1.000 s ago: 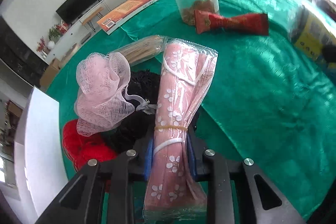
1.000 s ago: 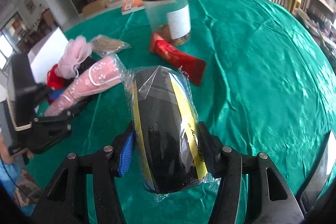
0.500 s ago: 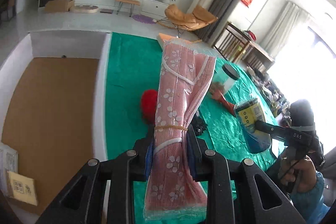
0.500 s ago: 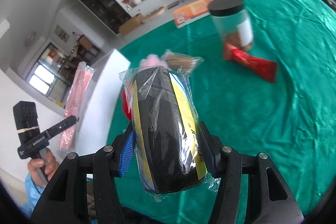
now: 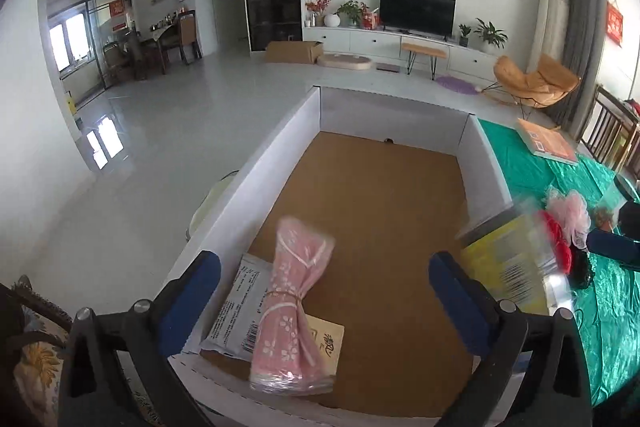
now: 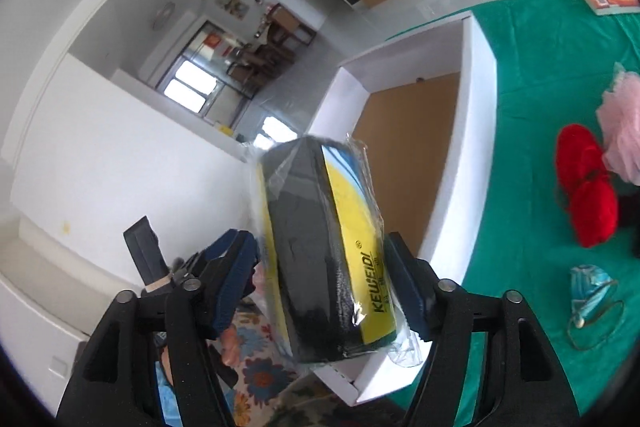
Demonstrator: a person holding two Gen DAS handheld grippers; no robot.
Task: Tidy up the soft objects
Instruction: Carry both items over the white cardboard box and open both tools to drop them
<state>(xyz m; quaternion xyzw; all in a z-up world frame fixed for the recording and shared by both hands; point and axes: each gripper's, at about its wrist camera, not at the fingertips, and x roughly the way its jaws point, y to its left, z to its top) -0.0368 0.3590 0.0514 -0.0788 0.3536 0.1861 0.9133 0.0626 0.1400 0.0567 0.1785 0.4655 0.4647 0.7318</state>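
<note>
Black hand-held gripper (image 5: 324,291), blue pads (image 5: 192,299)

The right hand-held gripper (image 6: 322,275), jaws opening, frames a black-yellow wrapped sponge (image 6: 324,251) beside the white box (image 6: 476,99).

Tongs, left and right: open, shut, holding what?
Left tongs: opening wide, pink roll released over the box.
Right tongs: opening, black-and-yellow pack between them.

Pink floral cloth roll (image 5: 294,307): glossy clear plastic wrap. Black-yellow sponge pack (image 6: 324,251): crinkled glossy film. Box (image 5: 280,155): matt white card walls, brown cardboard floor. Tablecloth (image 6: 532,75): shiny green satin.
</note>
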